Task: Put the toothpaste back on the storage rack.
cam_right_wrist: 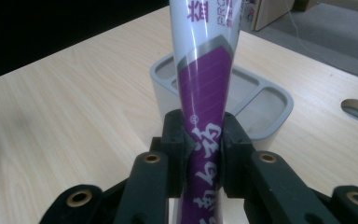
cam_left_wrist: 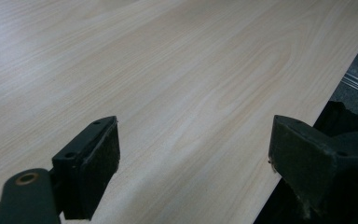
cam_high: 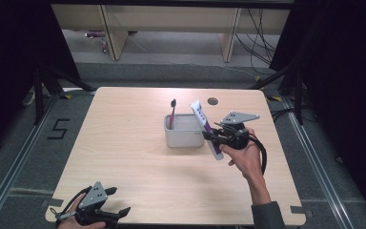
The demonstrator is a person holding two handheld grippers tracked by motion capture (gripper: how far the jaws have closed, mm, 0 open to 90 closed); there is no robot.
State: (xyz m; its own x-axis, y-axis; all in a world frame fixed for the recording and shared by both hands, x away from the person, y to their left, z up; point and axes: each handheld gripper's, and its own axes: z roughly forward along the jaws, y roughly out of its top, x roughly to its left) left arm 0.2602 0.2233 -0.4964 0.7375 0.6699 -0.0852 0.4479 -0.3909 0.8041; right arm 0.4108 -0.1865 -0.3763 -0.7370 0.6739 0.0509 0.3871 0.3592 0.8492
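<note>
Pinching a purple-and-white toothpaste tube [cam_right_wrist: 205, 93] with white script, my right tool [cam_right_wrist: 204, 140] hovers near the grey plastic holder [cam_right_wrist: 265, 109]; my left tool [cam_left_wrist: 191, 154] rests spread.

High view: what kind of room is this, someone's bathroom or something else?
Probably a lab or recording studio, not a bathroom. The wooden table stands between black curtains, the floor bears a taped number 5, and loose cables trail at the back.
</note>
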